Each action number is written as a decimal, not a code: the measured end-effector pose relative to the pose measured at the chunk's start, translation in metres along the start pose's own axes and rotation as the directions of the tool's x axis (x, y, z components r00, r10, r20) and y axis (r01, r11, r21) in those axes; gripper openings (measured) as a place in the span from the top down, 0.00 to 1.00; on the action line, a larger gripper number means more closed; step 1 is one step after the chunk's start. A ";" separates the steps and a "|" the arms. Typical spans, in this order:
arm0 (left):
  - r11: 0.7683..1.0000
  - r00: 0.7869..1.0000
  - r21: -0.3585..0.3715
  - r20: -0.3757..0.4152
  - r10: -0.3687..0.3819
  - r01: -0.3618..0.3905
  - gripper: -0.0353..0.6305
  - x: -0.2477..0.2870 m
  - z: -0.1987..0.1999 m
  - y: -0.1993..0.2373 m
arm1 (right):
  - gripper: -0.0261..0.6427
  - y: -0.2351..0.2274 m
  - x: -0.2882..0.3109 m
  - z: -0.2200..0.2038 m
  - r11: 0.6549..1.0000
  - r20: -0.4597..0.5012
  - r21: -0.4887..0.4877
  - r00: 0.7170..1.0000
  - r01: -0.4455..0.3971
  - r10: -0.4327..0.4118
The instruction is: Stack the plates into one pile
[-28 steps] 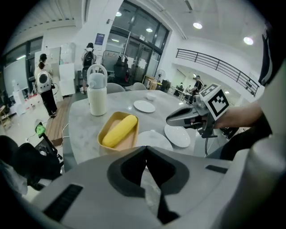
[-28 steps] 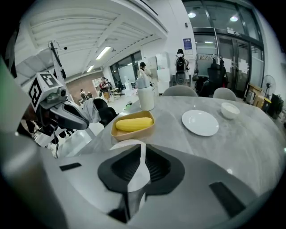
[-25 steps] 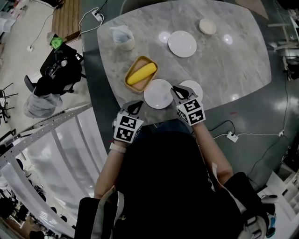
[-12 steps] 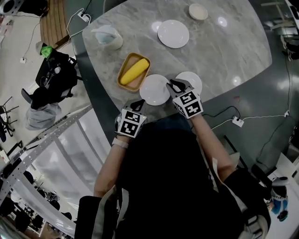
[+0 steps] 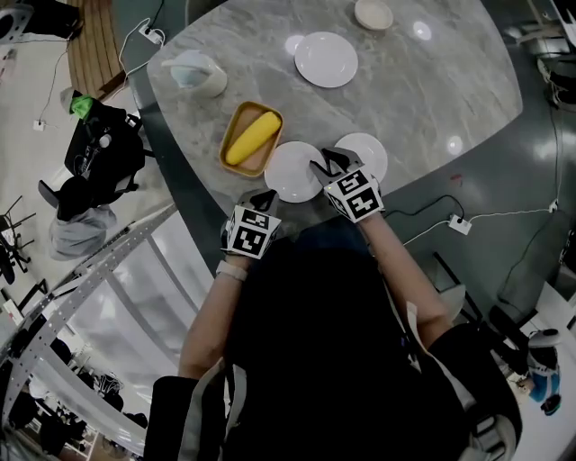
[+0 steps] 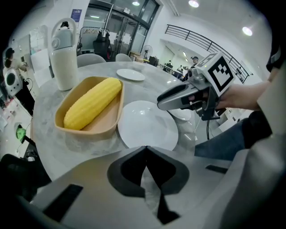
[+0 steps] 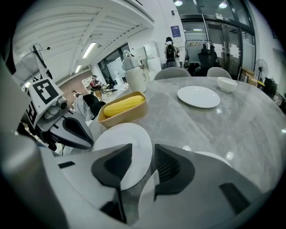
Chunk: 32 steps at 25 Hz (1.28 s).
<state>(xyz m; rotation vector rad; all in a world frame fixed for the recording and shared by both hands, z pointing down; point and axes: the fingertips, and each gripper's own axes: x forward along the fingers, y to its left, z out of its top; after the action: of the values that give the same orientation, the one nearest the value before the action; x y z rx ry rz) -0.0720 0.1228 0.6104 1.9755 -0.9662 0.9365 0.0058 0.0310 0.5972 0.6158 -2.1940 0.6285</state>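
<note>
Three plates lie apart on the marble bench [image 5: 432,81], none stacked yet. The near plate [image 5: 292,171] sits at the near edge, just right of a tray [image 6: 96,127] holding corn [image 6: 91,103]. The right plate [image 5: 373,149] lies just beside the near plate, partly covered by the right gripper [image 5: 324,162]. The far plate [image 5: 326,59] is well apart toward the far side, with a small bowl [image 5: 373,13] beyond it and a jug [image 5: 200,74] off to the far left. The right gripper hangs over the gap between the two near plates. Its fingers have just been opening and stand moderately apart, with the near plate's right rim showing in the gap but not pressed by them. The left gripper [image 5: 262,196] hovers at the near edge of the bench, just short of the near plate, its fingers closed tip to tip with nothing between them.
</note>
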 end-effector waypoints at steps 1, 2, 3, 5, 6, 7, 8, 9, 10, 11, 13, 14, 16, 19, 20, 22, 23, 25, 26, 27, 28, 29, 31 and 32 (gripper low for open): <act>1.000 1.000 -0.002 -0.002 -0.003 0.003 0.93 0.001 -0.002 0.000 | 0.74 0.000 0.001 -0.001 1.000 -0.004 0.003 1.000 0.000 0.000; 1.000 1.000 -0.007 -0.003 -0.006 0.006 0.93 0.002 -0.003 0.000 | 0.73 0.000 0.001 -0.001 1.000 -0.008 0.006 1.000 -0.001 0.001; 1.000 1.000 -0.012 -0.002 -0.009 0.009 0.93 0.002 -0.004 0.001 | 0.73 0.000 0.002 -0.002 1.000 -0.011 0.009 1.000 -0.002 0.002; 1.000 1.000 -0.022 -0.002 -0.016 0.016 0.93 0.003 -0.005 0.001 | 0.72 0.000 0.004 -0.003 1.000 -0.018 0.015 1.000 -0.005 0.005; 1.000 1.000 -0.024 0.000 -0.019 0.019 0.93 0.003 -0.005 0.002 | 0.72 0.000 0.005 -0.004 1.000 -0.024 0.018 1.000 -0.006 0.006; 0.999 1.000 -0.025 0.002 -0.022 0.022 0.93 0.003 -0.004 0.002 | 0.72 0.000 0.006 -0.005 1.000 -0.031 0.021 1.000 -0.007 0.007; 0.999 1.000 -0.025 0.005 -0.025 0.025 0.93 0.004 -0.004 0.003 | 0.71 0.001 0.007 -0.006 1.000 -0.037 0.023 0.999 -0.007 0.008; 0.999 1.000 -0.024 0.004 -0.027 0.027 0.93 0.005 -0.005 0.003 | 0.71 0.002 0.008 -0.006 1.000 -0.040 0.027 0.999 -0.009 0.010; 0.999 1.000 -0.020 0.001 -0.029 0.029 0.93 0.006 -0.007 0.004 | 0.71 0.004 0.008 -0.007 0.999 -0.041 0.035 0.999 -0.010 0.012; 0.999 0.999 -0.015 -0.003 -0.033 0.033 0.93 0.007 -0.008 0.005 | 0.70 0.004 0.009 -0.006 0.999 -0.038 0.048 0.999 -0.013 0.014; 0.999 0.999 -0.008 -0.010 -0.048 0.048 0.93 0.008 -0.009 0.004 | 0.70 0.005 0.008 -0.004 0.996 -0.025 0.086 0.999 -0.020 0.022; 0.999 0.998 -0.004 -0.011 -0.054 0.054 0.93 0.009 -0.009 0.004 | 0.70 0.005 0.008 -0.003 0.994 -0.019 0.106 0.999 -0.025 0.027; 0.998 0.998 0.006 -0.007 -0.061 0.061 0.93 0.010 -0.010 0.004 | 0.70 0.005 0.007 -0.002 0.989 -0.011 0.142 0.999 -0.038 0.040; 0.998 0.997 0.009 -0.020 -0.070 0.070 0.93 0.010 -0.012 0.005 | 0.71 0.007 0.005 -0.001 0.977 0.008 0.200 0.997 -0.072 0.072; 0.997 0.997 0.011 -0.022 -0.073 0.073 0.93 0.010 -0.012 0.005 | 0.71 0.008 0.004 -0.001 0.971 0.014 0.222 0.996 -0.085 0.084; 0.997 0.997 0.017 -0.023 -0.080 0.080 0.93 0.011 -0.012 0.005 | 0.72 0.009 0.001 -0.002 0.962 0.026 0.255 0.995 -0.102 0.098; 0.996 0.996 0.022 -0.026 -0.082 0.083 0.93 0.011 -0.012 0.004 | 0.77 0.009 -0.001 -0.002 0.960 0.033 0.262 0.995 -0.101 0.096; 0.996 0.996 0.029 -0.031 -0.086 0.087 0.93 0.011 -0.012 0.004 | 0.82 0.010 -0.004 -0.003 0.959 0.043 0.268 0.995 -0.096 0.088; 0.996 0.996 0.030 -0.032 -0.087 0.088 0.93 0.011 -0.012 0.005 | 0.83 0.010 -0.005 -0.003 0.957 0.047 0.275 0.995 -0.095 0.085; 0.996 0.996 0.031 -0.031 -0.087 0.088 0.93 0.011 -0.011 0.005 | 0.83 0.010 -0.006 -0.003 0.954 0.052 0.284 0.995 -0.095 0.084; 0.996 0.996 0.035 -0.028 -0.087 0.088 0.93 0.010 -0.010 0.005 | 0.84 0.011 -0.007 -0.003 0.951 0.058 0.292 0.995 -0.098 0.084; 0.995 0.996 0.042 -0.027 -0.086 0.087 0.93 0.010 -0.009 0.005 | 0.84 0.012 -0.009 -0.003 0.948 0.065 0.300 0.994 -0.102 0.086; 0.995 0.996 0.059 -0.036 -0.078 0.080 0.93 0.010 -0.009 0.004 | 0.86 0.014 -0.011 -0.003 0.942 0.081 0.317 0.993 -0.111 0.090; 0.995 0.996 0.067 -0.043 -0.075 0.077 0.93 0.009 -0.009 0.004 | 0.86 0.014 -0.013 -0.003 0.938 0.089 0.327 0.992 -0.114 0.090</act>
<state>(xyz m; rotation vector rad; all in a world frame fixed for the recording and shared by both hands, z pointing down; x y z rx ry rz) -0.0736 0.1256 0.6232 2.0277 -0.8406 0.9744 0.0070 0.0462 0.5861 0.7082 -2.2153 1.0605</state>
